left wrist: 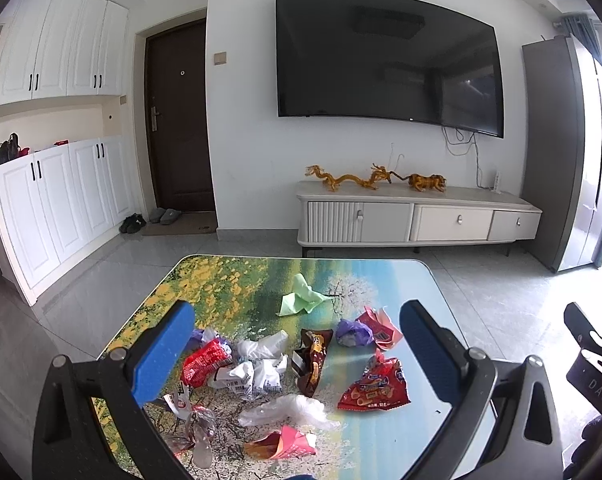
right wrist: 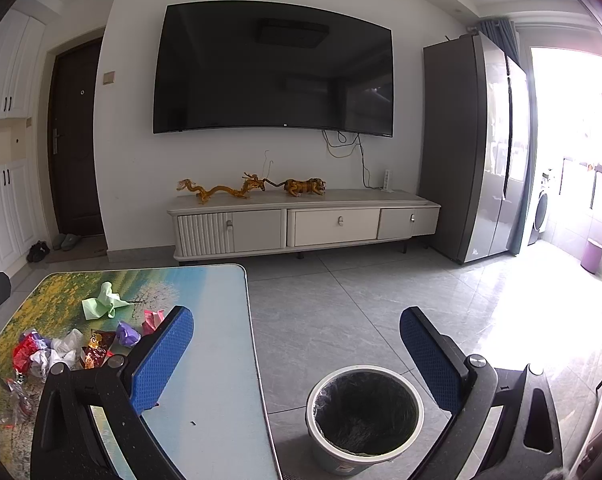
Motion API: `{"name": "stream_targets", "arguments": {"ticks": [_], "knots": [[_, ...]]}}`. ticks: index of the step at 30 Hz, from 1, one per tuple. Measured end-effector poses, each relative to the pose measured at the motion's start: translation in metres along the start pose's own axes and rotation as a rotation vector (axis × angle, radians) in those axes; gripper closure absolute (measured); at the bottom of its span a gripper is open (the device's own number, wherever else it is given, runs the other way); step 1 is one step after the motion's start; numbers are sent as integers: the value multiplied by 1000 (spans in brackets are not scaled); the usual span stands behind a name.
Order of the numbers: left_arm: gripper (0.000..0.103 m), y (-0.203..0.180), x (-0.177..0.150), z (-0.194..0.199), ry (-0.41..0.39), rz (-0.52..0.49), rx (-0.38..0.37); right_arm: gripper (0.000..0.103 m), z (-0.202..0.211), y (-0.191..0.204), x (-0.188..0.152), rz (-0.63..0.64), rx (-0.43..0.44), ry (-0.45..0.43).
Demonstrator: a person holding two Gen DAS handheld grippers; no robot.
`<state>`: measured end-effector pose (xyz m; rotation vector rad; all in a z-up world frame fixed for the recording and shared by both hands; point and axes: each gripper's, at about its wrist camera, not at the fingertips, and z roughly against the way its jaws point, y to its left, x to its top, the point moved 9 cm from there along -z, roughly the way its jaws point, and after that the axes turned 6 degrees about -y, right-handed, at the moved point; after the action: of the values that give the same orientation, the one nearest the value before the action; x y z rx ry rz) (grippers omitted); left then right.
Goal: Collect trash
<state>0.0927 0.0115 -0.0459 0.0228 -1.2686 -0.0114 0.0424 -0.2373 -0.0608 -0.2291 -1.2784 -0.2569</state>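
Observation:
Several pieces of trash lie on the picture-printed table (left wrist: 381,276): a green paper (left wrist: 299,301), a brown wrapper (left wrist: 313,360), a red snack bag (left wrist: 375,388), a purple wad (left wrist: 353,333), white crumpled plastic (left wrist: 261,364) and a pink paper (left wrist: 285,444). My left gripper (left wrist: 297,344) is open and empty above the pile. My right gripper (right wrist: 297,344) is open and empty, over the table's right edge and the floor. A round bin (right wrist: 365,412) with a dark liner stands on the floor right of the table (right wrist: 217,360). The green paper (right wrist: 103,301) shows in the right wrist view too.
A TV cabinet (left wrist: 417,220) with dragon figures stands against the far wall under a wall TV. A grey fridge (right wrist: 477,148) is at the right. White cupboards (left wrist: 57,200) and a door are at the left. Grey tiled floor surrounds the table.

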Motion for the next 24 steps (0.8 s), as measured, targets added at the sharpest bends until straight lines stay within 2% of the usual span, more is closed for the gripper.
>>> {"name": "stream_targets", "arguments": {"ticks": [12,24], "knots": [[0,5,9,6,-48,18,8,0,-1,0,0,-6,-1,-3],[0,21,17,11,-58,43,17,0,1,-4,4,-35,4,-40]]}}
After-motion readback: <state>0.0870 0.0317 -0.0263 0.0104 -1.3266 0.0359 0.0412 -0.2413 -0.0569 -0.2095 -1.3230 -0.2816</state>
